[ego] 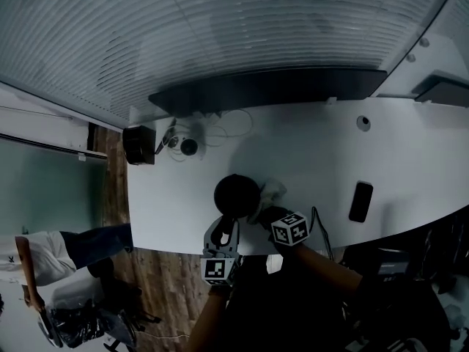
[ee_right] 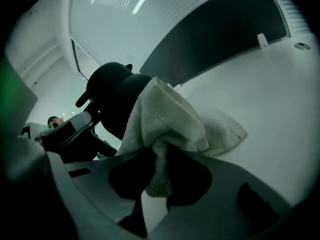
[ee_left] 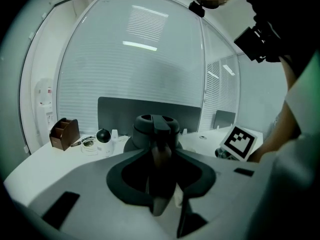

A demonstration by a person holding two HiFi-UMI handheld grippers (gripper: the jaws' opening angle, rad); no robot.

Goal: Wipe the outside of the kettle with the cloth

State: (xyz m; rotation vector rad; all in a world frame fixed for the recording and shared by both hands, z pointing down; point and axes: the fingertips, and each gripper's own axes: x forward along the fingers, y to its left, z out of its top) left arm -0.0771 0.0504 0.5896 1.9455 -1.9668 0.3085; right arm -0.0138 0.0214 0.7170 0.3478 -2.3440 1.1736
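The dark kettle [ego: 236,194] stands near the front edge of the white table [ego: 381,152]. In the left gripper view its lidded body [ee_left: 154,129] rises just ahead. My left gripper [ego: 222,231] [ee_left: 160,170] is shut on its upright handle [ee_left: 159,156]. A pale terry cloth [ego: 270,192] [ee_right: 170,116] lies against the kettle's right side [ee_right: 116,96]. My right gripper [ego: 268,213] [ee_right: 159,170] is shut on a bunched fold of it. The loose end of the cloth trails onto the table.
A dark phone [ego: 360,201] lies to the right on the table. At the back left are a brown desk box [ego: 138,144] [ee_left: 64,133], a small round device [ego: 188,147] [ee_left: 103,135] and cables. A dark screen panel [ego: 271,90] runs along the far edge. A person [ego: 44,259] is on the floor side at left.
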